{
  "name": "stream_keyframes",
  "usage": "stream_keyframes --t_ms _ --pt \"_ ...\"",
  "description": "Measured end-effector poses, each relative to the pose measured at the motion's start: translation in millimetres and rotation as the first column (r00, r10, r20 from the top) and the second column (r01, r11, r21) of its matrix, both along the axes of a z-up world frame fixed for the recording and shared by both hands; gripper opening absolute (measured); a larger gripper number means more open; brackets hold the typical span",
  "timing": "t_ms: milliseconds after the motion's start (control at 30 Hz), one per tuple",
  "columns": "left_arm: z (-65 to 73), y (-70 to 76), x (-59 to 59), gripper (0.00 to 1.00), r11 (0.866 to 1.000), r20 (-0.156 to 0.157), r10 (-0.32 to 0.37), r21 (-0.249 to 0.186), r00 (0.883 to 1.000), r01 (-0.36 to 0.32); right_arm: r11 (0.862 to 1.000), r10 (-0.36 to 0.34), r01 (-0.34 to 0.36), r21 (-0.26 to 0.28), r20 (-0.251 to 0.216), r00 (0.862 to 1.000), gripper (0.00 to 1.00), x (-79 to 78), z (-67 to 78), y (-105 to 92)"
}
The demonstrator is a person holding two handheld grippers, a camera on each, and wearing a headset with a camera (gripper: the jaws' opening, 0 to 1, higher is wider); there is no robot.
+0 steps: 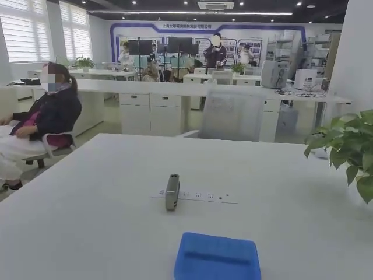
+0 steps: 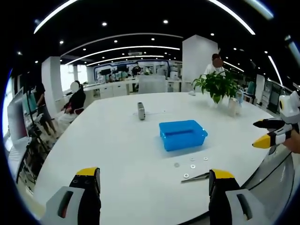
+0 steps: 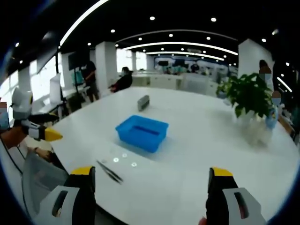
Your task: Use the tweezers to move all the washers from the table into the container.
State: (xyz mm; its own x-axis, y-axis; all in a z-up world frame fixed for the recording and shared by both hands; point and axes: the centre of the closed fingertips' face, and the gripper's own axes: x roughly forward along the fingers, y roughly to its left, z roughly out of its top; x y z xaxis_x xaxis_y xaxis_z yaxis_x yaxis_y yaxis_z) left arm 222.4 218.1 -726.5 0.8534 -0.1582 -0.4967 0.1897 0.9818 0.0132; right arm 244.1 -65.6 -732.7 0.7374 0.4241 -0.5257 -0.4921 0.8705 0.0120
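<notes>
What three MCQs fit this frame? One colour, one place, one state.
1. The container is: A red; B green; C blue.
2. The tweezers lie: A inside the container; B on the table beside the washers; C on the floor.
3. The left tool and right tool are: A open and empty; B shut on the tweezers; C shut on a washer.
Key: C, it reads blue in all three views; B, they rest on the white top next to the washers; A, both pairs of jaws stand wide apart, holding nothing.
</notes>
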Motion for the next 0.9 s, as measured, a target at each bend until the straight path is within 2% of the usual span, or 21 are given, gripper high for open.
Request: stream_keyframes --t_ms 167,300,500,700,900 --pt "3.7 -0.9 2.1 0.99 1.0 0.003 -0.023 0.017 1.0 0.023 0.999 0.024 -0.024 0.026 0.001 1.0 0.98 1.1 4.5 6.5" --pt "7.0 -2.4 4.4 0.99 0.999 0.012 -0.038 0.019 0.999 0.038 0.998 0.057 -0.057 0.002 0.0 0.998 0.97 1.9 6.4 12.7" --pt "7.4 -0.3 5.4 0.99 1.0 0.016 -0.029 0.014 0.999 0.028 0.997 0.083 -0.082 -0.006 0.02 0.996 0.98 5.5 12.6 20.6" --pt "2.0 0.1 3.8 0.99 0.999 0.01 -0.032 0.011 0.999 0.032 0.996 0.082 -0.081 -0.019 0.026 0.996 0.99 9.6 10.5 21.1" --pt "1.4 -3.9 6.5 0.99 0.999 0.006 -0.047 0.004 0.999 0.047 0.996 0.077 -0.076 -0.035 0.01 0.997 0.99 8.7 5.4 19.7"
